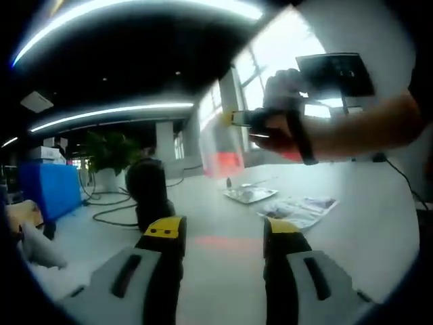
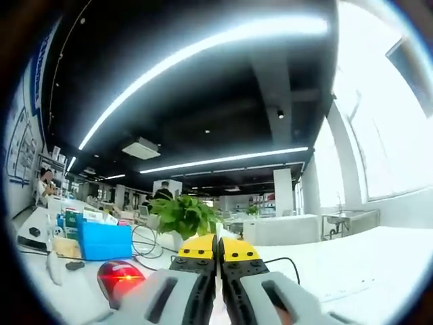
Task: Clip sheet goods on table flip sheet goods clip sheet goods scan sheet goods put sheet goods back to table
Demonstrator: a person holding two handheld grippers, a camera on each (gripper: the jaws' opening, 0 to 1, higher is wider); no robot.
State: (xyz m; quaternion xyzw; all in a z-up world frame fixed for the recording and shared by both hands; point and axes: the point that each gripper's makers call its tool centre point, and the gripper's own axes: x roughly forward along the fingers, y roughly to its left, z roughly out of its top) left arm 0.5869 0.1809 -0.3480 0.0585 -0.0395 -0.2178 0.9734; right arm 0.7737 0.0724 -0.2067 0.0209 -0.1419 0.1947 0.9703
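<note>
In the left gripper view, the left hand-held gripper (image 1: 223, 237) is held wide apart over the white bench (image 1: 379, 203), gripping nothing. The right hand-held gripper (image 1: 233, 119) is raised, and a translucent sheet (image 1: 220, 145) hangs from it. More sheet goods (image 1: 298, 208) lie on the bench. In the right gripper view, the right hand-held gripper (image 2: 218, 249) is pressed together beside a red-lit scanner (image 2: 118, 279).

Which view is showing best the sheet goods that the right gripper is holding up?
The left gripper view: the translucent sheet with its red band hangs from the right gripper above the table. In the right gripper view, the shut jaws hide it.
</note>
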